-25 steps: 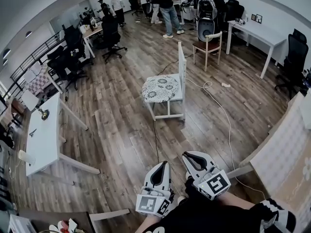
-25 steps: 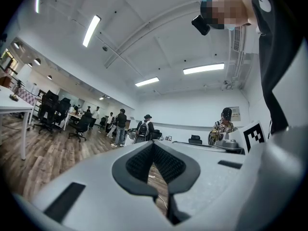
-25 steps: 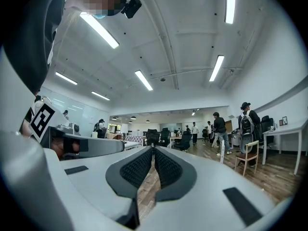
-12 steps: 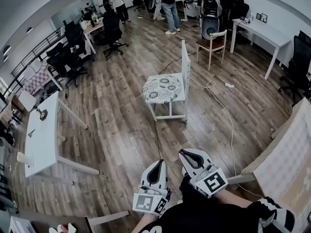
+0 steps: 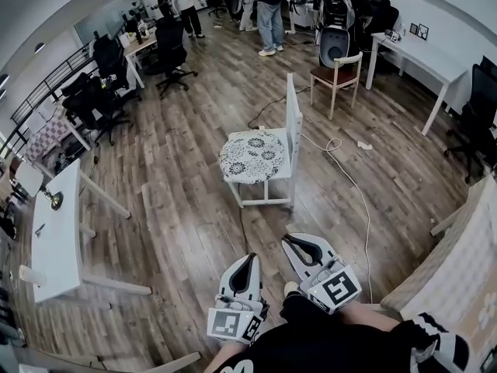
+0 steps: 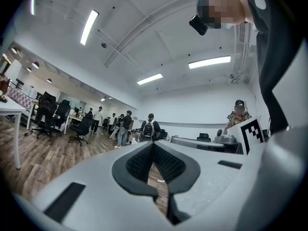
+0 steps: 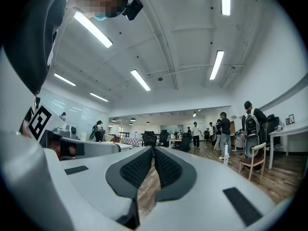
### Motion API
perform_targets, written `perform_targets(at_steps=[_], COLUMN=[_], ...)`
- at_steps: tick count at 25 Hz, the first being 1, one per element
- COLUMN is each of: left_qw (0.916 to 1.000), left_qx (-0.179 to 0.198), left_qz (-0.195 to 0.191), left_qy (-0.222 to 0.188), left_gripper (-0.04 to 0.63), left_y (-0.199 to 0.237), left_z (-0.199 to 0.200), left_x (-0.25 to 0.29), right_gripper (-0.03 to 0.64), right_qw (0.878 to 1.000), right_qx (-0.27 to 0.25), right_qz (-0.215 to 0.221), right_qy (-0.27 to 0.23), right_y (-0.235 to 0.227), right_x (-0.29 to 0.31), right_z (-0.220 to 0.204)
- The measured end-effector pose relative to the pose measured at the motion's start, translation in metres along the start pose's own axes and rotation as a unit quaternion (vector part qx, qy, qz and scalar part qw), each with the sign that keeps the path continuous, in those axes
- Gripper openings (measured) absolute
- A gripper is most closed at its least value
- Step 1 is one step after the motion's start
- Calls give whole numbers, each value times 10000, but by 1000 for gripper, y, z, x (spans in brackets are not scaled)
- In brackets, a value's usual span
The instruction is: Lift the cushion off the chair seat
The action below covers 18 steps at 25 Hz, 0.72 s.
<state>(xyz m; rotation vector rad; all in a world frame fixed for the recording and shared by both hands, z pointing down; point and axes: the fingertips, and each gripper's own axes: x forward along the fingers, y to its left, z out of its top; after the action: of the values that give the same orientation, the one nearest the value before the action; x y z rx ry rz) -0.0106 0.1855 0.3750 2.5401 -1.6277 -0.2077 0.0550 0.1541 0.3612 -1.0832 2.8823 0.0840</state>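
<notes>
A round-cornered cushion (image 5: 251, 155) with a dark floral pattern lies flat on the seat of a white wooden chair (image 5: 293, 123) in the middle of the floor. My left gripper (image 5: 246, 258) and right gripper (image 5: 290, 240) are held side by side, pointing level at the chair, still well short of it. In the left gripper view the left gripper (image 6: 153, 144) has its tips together with nothing between them. The right gripper (image 7: 154, 148) is likewise shut and empty. The cushion does not show in either gripper view.
A white table (image 5: 54, 239) stands at the left and a cloth-covered table (image 5: 458, 263) at the right. A white cable (image 5: 353, 185) runs across the floor beside the chair. Behind it are a wooden chair (image 5: 335, 74), office chairs (image 5: 167, 49) and several people (image 5: 269, 6).
Both grippers have advanced together over the floor toward the white chair, which now sits nearer and slightly further left in the head view. Their jaws have stayed shut.
</notes>
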Motion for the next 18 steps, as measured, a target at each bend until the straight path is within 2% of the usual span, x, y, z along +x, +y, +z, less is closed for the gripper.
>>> perform_targets(at_steps=[11,18], left_qw=[9999,9998], left_qx=[54,66], left_qz=[97,171], left_qy=[-28,-44], left_gripper=[2,2], left_y=[34,42], left_z=[9,1], left_x=[87,123], right_gripper=[32,34], right_qw=[9998,9997], right_qx=[28,141], right_qz=[176,187], right_qy=[-5,28], right_y=[-73,-109], right_x=[65,81], right_z=[-3,-18])
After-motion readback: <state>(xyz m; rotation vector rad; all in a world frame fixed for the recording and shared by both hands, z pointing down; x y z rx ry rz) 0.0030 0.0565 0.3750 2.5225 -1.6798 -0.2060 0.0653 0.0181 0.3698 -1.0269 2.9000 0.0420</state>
